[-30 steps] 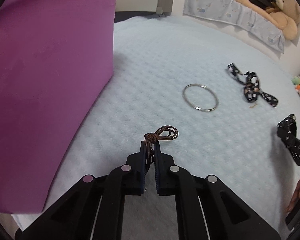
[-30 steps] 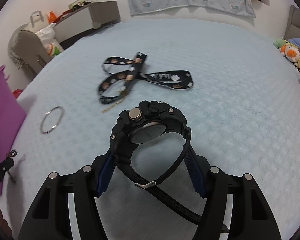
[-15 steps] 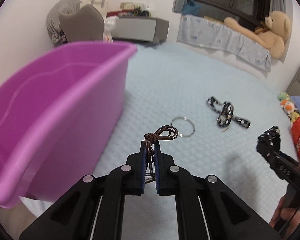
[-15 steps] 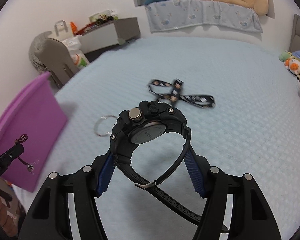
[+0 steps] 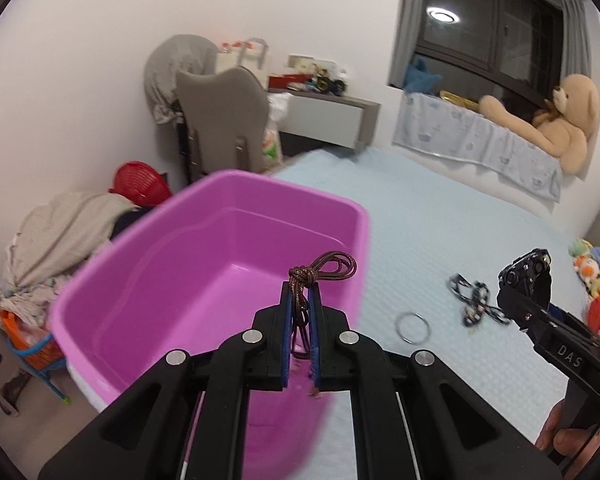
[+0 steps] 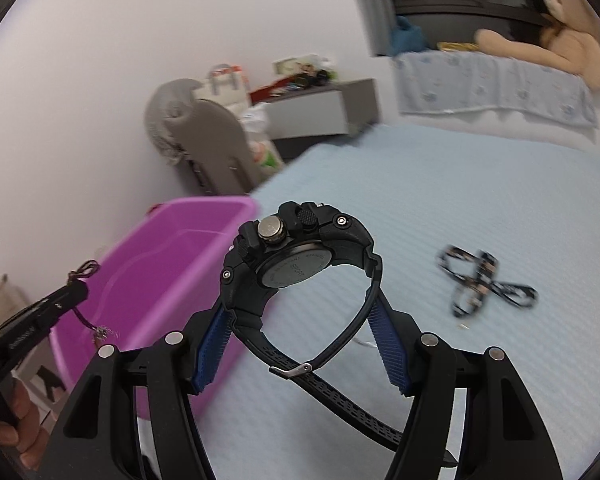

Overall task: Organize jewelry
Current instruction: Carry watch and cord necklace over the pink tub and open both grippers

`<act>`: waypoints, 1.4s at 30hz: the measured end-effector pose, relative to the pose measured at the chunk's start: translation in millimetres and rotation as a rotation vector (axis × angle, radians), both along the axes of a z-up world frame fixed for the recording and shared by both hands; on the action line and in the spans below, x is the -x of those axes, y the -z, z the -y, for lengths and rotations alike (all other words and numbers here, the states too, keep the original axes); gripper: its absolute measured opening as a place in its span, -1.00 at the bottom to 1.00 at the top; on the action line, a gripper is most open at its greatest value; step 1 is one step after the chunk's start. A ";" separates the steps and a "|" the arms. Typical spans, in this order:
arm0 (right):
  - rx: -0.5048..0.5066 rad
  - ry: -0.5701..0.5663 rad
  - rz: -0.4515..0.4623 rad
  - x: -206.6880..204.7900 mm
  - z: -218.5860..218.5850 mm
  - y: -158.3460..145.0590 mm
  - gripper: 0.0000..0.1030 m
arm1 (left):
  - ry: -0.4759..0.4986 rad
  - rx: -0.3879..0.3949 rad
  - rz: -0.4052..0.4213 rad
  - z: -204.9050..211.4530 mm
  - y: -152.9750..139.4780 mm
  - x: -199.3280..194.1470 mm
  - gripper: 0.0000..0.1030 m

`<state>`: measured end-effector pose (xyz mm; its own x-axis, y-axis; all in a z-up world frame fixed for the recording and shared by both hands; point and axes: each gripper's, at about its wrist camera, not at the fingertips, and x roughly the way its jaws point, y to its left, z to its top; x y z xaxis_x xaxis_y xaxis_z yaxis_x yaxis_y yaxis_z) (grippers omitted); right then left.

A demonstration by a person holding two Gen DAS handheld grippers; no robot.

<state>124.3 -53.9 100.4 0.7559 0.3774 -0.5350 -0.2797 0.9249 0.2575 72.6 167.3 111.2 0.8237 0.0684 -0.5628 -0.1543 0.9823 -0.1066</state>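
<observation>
My left gripper (image 5: 301, 300) is shut on a brown cord necklace (image 5: 324, 270), held in the air above the near rim of the purple plastic bin (image 5: 204, 264). The cord's tail hangs below the fingers. My right gripper (image 6: 300, 320) is shut on a black sports watch (image 6: 296, 256), held up above the bed to the right of the bin (image 6: 168, 264). A silver ring bangle (image 5: 413, 323) and a black patterned ribbon (image 5: 474, 304) lie on the bed; the ribbon also shows in the right wrist view (image 6: 484, 286).
The light blue bedspread (image 5: 440, 232) spreads right of the bin. A grey chair (image 5: 224, 120), a red basket (image 5: 140, 188) and a pile of clothes (image 5: 52, 240) stand beyond the bed's left edge. A teddy bear (image 5: 556, 120) sits on the far ledge.
Both grippers have risen and swung left toward the purple bin. The bin's inside has come into view below the left gripper. The watch and the necklace stay gripped.
</observation>
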 end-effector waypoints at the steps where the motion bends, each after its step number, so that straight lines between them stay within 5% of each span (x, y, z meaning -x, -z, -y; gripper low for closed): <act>1: -0.005 -0.021 0.005 -3.1 -11.3 -5.2 0.23 | -0.009 -0.001 0.001 -6.8 -3.4 -0.5 -0.85; 11: -0.026 -0.215 -0.001 -44.2 -119.8 -39.6 0.23 | -0.149 0.033 -0.025 -92.1 -16.6 -26.9 -0.85; 21: 0.129 -0.336 -0.118 -96.9 -206.6 -15.7 0.23 | -0.184 0.036 -0.180 -118.0 19.8 -73.4 -0.84; 38: 0.247 -0.314 -0.346 -157.0 -243.1 34.3 0.29 | -0.246 0.086 -0.361 -133.3 52.6 -97.8 -0.74; 40: 0.238 -0.304 -0.363 -158.8 -241.5 37.2 0.34 | -0.256 0.097 -0.381 -136.1 55.3 -98.2 -0.61; 42: 0.235 -0.289 -0.354 -158.5 -239.5 36.3 0.40 | -0.268 0.114 -0.383 -138.7 55.1 -96.3 0.13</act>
